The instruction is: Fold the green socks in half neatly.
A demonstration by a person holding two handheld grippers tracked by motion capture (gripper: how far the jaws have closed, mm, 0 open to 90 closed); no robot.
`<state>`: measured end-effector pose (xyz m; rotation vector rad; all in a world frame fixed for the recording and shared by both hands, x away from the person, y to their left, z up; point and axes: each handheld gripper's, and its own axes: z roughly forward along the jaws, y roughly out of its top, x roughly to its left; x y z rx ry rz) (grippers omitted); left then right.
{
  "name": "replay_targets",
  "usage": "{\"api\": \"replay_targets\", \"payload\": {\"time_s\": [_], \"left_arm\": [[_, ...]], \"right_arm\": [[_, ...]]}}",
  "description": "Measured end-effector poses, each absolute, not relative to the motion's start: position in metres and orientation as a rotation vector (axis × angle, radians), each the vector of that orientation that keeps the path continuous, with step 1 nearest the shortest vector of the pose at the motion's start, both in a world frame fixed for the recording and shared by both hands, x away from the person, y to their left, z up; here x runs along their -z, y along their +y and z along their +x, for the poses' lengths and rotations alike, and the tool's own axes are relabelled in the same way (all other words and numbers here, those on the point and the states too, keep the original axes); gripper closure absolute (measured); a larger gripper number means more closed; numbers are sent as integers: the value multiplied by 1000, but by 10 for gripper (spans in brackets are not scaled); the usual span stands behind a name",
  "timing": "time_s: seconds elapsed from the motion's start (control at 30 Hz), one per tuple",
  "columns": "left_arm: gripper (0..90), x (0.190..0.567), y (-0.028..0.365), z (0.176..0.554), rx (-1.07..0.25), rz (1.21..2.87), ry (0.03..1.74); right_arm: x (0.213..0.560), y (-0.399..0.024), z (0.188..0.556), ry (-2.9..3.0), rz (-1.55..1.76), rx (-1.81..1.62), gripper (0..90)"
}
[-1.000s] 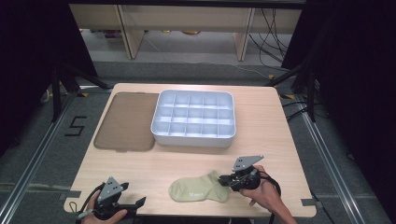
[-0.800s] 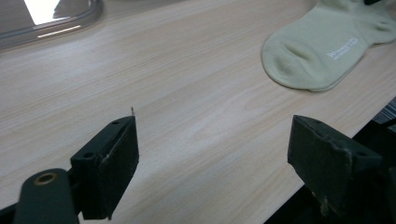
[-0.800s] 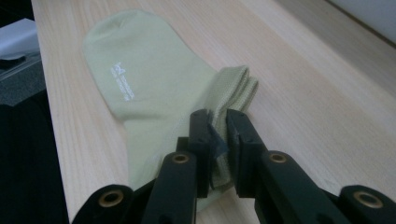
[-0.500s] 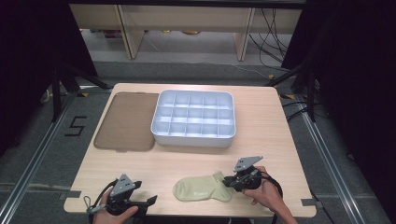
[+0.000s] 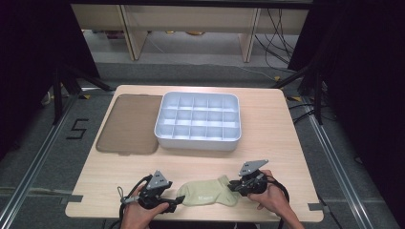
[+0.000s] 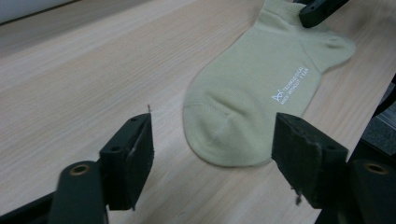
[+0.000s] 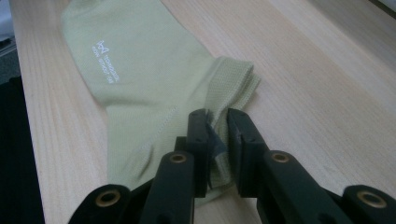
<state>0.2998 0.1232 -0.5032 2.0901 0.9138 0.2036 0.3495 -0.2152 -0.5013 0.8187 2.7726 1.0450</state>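
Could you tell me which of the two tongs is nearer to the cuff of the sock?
Right. The right tongs pinch the sock at its cuff; the left tongs sit open at its toe end.

floor: grey floor [image 5: 43, 157], marked 5 | back: wooden shelving [image 5: 191, 19] | sides: dark curtains [image 5: 363, 71]

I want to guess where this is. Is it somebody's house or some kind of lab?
Probably a lab or test room, not a house. A bare wooden table stands on a grey floor with a taped number 5, cables trail behind it, and hand-held grippers work on a sock.
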Motion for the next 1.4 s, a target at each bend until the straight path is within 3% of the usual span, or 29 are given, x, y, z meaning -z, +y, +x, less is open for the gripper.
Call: {"api": "replay_targets", "payload": {"time_s": [0.2, 0.53, 0.9, 1.27, 1.4], "left_arm": [[403, 505, 111, 303, -226, 2136, 906], [485, 514, 100, 303, -255, 2181, 892], [803, 513, 95, 299, -260, 2161, 866], [828, 507, 96, 301, -265, 2186, 814], [828, 504, 97, 301, -263, 2182, 791]], "right_arm": [[501, -215, 350, 2775, 816, -1047, 795], [502, -215, 349, 2768, 814, -1042, 793], [502, -215, 349, 2766, 804, -1035, 790], [502, -215, 347, 2745, 847, -1044, 724], [501, -208, 344, 2713, 880, -1041, 605]]}}
